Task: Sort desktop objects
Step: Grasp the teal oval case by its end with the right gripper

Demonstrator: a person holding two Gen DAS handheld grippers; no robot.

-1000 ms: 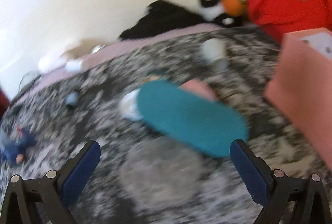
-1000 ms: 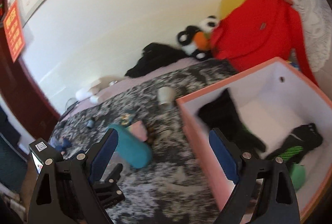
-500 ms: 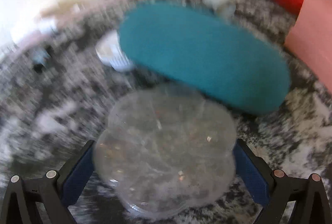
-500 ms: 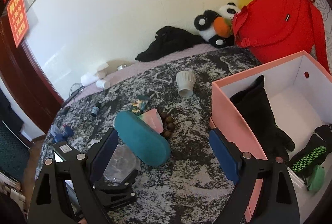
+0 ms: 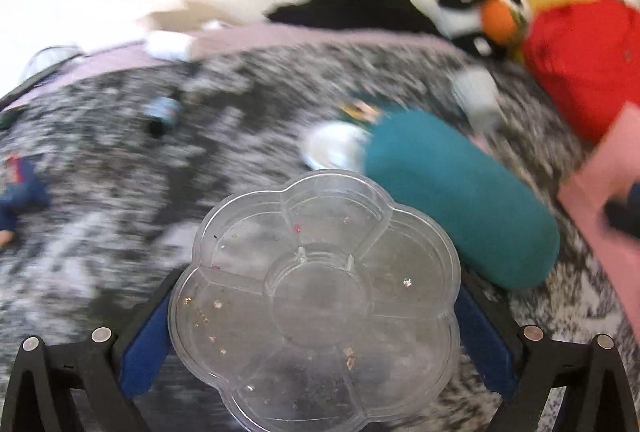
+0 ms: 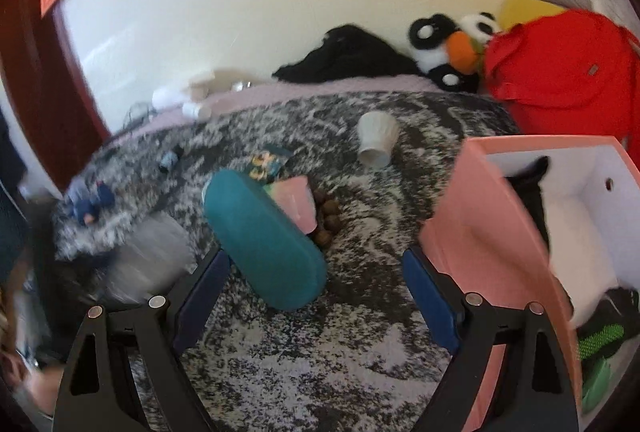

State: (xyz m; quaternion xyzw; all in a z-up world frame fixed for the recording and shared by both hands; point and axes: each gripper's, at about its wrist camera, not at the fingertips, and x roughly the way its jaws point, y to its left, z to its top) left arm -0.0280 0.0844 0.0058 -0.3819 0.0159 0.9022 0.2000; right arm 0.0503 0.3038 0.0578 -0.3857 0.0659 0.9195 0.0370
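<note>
The left gripper [image 5: 316, 316] is clamped on a clear flower-shaped compartment box [image 5: 316, 304], its blue pads pressing either side, with a teal glasses case [image 5: 460, 200] lying just beyond on the black-and-white speckled cover [image 5: 100, 224]. The right gripper [image 6: 316, 296] hangs with its fingers spread apart and nothing between them, the teal case ahead and an open pink storage box [image 6: 480, 232] to its right. A white ribbed cup [image 6: 376, 138] lies on its side farther back.
</note>
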